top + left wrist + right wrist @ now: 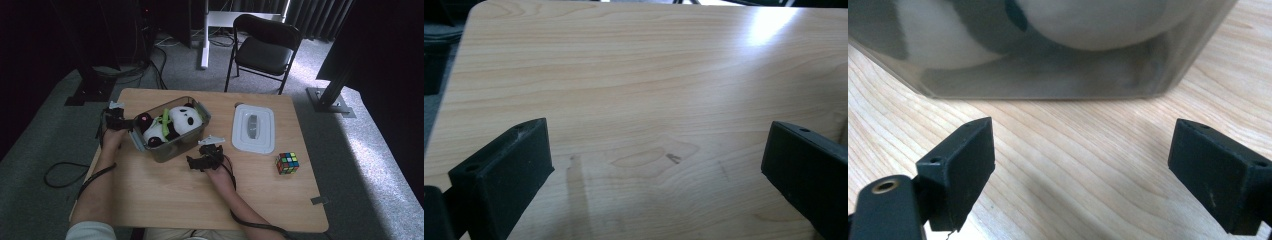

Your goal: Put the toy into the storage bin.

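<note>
A clear box (170, 131) holding a toy panda (175, 122) sits at the far left of the table (165, 200). The left gripper (116, 120) is just beside its left end, the right gripper (206, 159) near its right corner; both have jaws wide apart, holding nothing.

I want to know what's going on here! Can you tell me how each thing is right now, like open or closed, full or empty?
Clear box: open, lid off, toy inside.
Panda plush: lying in the box.
Lid: flat on the table, apart from the box.
Puzzle cube: scrambled, untouched.
Left tool: open, empty.
Right tool: open, empty.
Chair: unfolded, empty.
</note>
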